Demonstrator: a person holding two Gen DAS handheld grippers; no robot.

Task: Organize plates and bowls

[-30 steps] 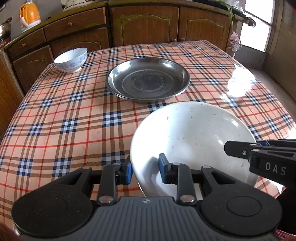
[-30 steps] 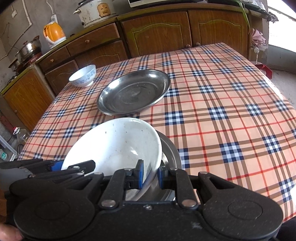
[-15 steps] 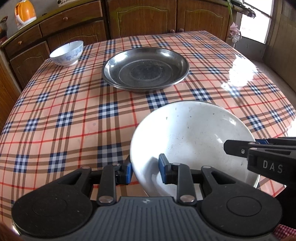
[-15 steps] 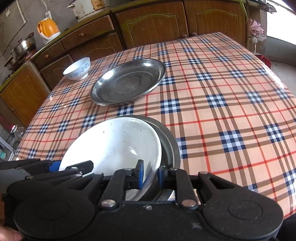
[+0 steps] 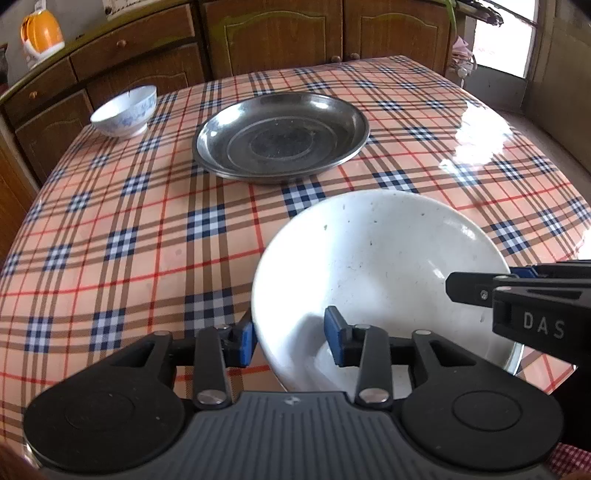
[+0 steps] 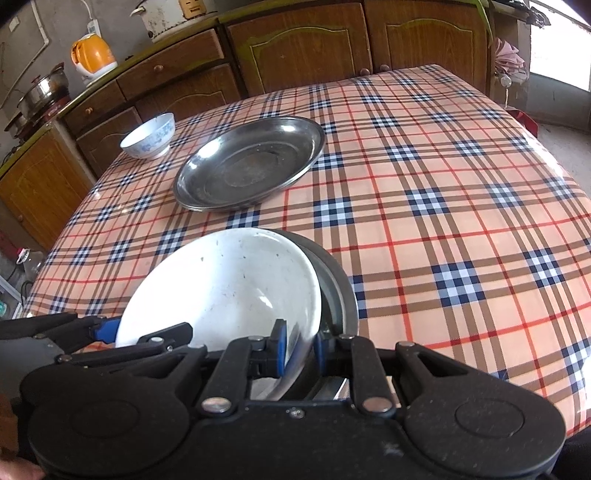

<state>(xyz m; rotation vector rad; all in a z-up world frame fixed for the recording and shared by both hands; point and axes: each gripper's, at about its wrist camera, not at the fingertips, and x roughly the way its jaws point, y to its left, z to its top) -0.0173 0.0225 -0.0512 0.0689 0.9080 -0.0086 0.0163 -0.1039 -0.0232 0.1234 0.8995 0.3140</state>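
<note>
Counted on checked tablecloth, one only:
- white bowls: one large, near edge
- small blue-patterned bowls: one, far corner
- steel plates: two, one in middle, one under large white bowl
- handheld grippers: two, left gripper, right gripper

Counted on counter behind:
- orange kettles: one
- steel pots: one
- white cookers: one

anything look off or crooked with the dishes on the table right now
The white bowl sits tilted, not flat, leaning in a metal plate near the table edge, with dark specks inside it. The right gripper pinches both rims together; the left gripper straddles the bowl's rim, its jaws opening. The far metal plate and small bowl sit level.
</note>
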